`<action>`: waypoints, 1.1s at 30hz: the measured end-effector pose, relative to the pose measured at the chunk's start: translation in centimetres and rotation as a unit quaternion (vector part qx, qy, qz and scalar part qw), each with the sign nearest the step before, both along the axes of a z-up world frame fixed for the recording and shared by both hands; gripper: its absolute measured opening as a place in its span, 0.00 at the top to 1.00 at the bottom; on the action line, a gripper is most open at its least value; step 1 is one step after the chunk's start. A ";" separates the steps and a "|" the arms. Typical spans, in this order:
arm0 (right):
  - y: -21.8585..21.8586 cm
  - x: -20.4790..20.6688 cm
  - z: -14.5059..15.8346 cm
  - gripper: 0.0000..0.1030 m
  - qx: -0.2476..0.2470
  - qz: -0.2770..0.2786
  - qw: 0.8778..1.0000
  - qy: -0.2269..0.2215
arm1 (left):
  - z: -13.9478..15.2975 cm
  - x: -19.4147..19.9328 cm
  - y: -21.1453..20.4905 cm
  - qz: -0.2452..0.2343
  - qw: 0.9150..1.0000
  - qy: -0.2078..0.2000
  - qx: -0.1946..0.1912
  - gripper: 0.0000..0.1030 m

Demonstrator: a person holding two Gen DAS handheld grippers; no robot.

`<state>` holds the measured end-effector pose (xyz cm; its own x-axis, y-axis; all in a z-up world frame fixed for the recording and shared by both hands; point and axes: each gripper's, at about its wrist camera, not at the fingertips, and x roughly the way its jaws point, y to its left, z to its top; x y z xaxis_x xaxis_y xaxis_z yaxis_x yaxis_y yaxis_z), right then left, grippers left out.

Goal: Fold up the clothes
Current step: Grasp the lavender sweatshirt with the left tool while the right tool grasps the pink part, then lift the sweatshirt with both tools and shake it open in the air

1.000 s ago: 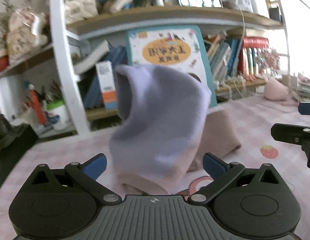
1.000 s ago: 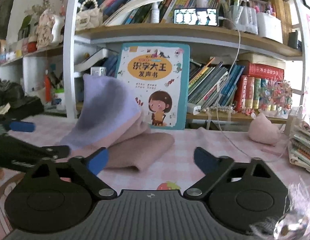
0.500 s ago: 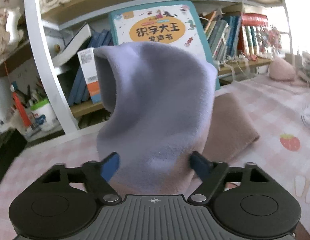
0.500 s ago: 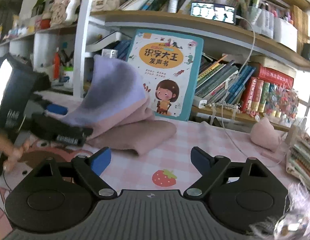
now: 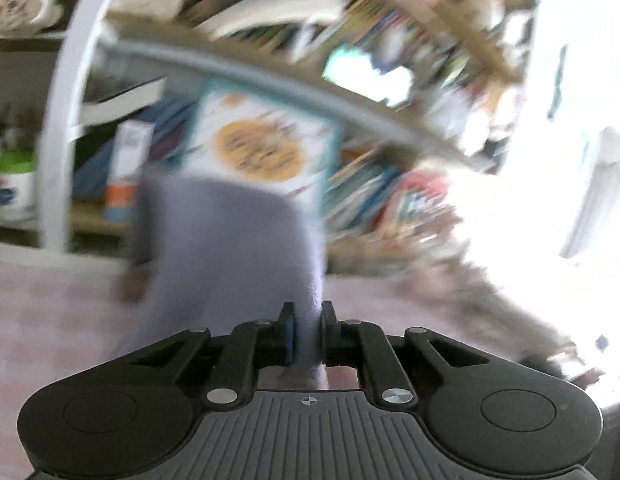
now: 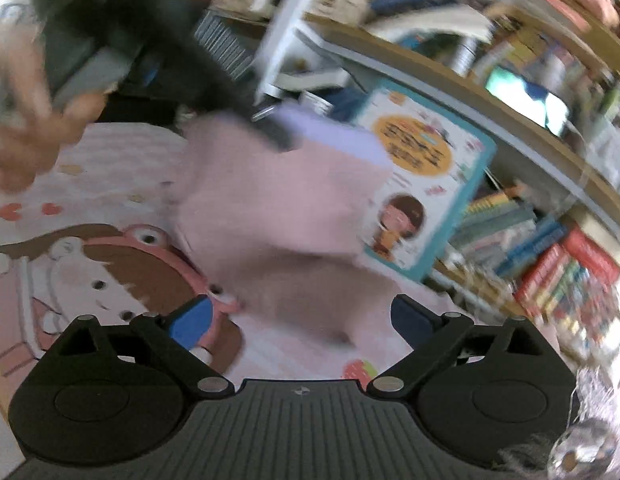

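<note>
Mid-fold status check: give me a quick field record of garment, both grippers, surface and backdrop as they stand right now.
garment: lilac-and-pink knit garment, one end lifted, the rest trailing on the table
left gripper: left gripper, jaws closing, lilac cloth pinched between the pads
right gripper: right gripper, jaws opening, nothing between them, low near the garment's trailing end
surface: pink checked tablecloth with cartoon print
backdrop: bookshelf with a teal-edged children's book propped upright behind the garment
image quality: both views motion-blurred
</note>
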<state>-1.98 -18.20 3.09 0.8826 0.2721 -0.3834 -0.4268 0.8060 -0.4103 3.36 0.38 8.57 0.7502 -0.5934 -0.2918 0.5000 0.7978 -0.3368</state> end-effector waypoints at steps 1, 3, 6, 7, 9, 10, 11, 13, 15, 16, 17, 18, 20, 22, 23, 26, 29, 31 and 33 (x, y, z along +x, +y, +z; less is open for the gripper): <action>0.5 -0.2 0.1 0.06 -0.007 0.011 1.000 -0.007 | 0.8 -0.8 0.0 -0.015 1.000 -0.010 -0.013 0.89; 1.1 -0.3 0.3 0.05 -0.015 0.017 1.000 -0.019 | 1.8 -1.9 0.2 -0.040 0.999 -0.020 -0.026 0.89; 1.6 -0.1 0.7 0.21 -0.024 0.015 0.999 -0.033 | 2.0 -2.8 0.7 -0.043 0.999 -0.025 -0.018 0.87; 1.5 0.2 0.9 0.50 -0.024 0.013 0.999 -0.030 | 1.9 -2.9 1.0 -0.035 0.999 -0.026 -0.011 0.82; 1.0 0.9 1.5 0.92 -0.006 0.009 1.000 -0.010 | 1.3 -3.2 1.8 -0.006 1.000 -0.028 0.008 0.71; 0.5 1.3 1.9 0.94 0.009 0.007 1.000 0.002 | 1.0 -3.4 2.3 0.012 0.999 -0.028 0.020 0.49; 0.0 1.7 2.3 0.93 0.021 0.001 1.000 0.005 | 0.7 -3.7 2.9 0.025 0.999 -0.027 0.027 0.35; -0.6 2.2 2.8 0.93 0.023 -0.012 1.000 -0.001 | -0.1 -4.4 4.0 0.041 0.998 -0.026 0.039 0.19; -1.2 2.7 3.4 0.93 0.022 -0.024 0.999 -0.009 | -1.1 -5.0 4.8 0.047 0.997 -0.018 0.058 0.19; -1.5 2.9 3.6 0.93 0.024 -0.026 0.999 -0.010 | -1.6 -5.3 5.0 0.051 0.996 -0.012 0.069 0.19; -1.7 3.2 3.9 0.93 0.026 -0.028 0.999 -0.010 | -2.2 -5.5 5.1 0.055 0.995 -0.005 0.082 0.19; -1.8 3.4 4.1 0.93 0.027 -0.030 0.999 -0.011 | -2.8 -5.7 4.9 0.057 0.994 0.001 0.095 0.19; -2.0 3.9 4.5 0.93 0.030 -0.031 0.999 -0.013 | -4.0 -6.1 4.2 0.054 0.991 0.012 0.122 0.19; -2.1 4.4 5.1 0.93 0.032 -0.031 0.999 -0.015 | -5.0 -6.7 2.9 0.036 0.988 0.014 0.152 0.19; -2.1 4.5 5.4 0.93 0.034 -0.030 0.999 -0.017 | -5.4 -6.9 1.9 0.025 0.985 0.007 0.172 0.18; -2.2 4.6 6.5 0.93 0.050 -0.026 0.998 -0.016 | -6.6 -7.6 -1.1 -0.006 0.972 -0.017 0.234 0.14; -2.0 4.6 8.0 0.93 0.065 -0.019 0.997 -0.021 | -7.4 -8.0 -4.3 -0.028 0.956 -0.039 0.290 0.13; -1.8 4.5 8.9 0.93 0.073 -0.013 0.997 -0.027 | -8.0 -8.4 -6.4 -0.029 0.941 -0.065 0.330 0.09; -1.6 4.4 9.8 0.93 0.076 -0.007 0.996 -0.036 | -8.6 -8.5 -8.1 0.003 0.923 -0.105 0.370 0.08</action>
<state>2.41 -19.76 12.91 0.9104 0.3091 -0.2750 -0.3886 0.8669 -0.3122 -5.18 -7.68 -0.07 0.8387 -0.2857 -0.4636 0.4877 0.7729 0.4060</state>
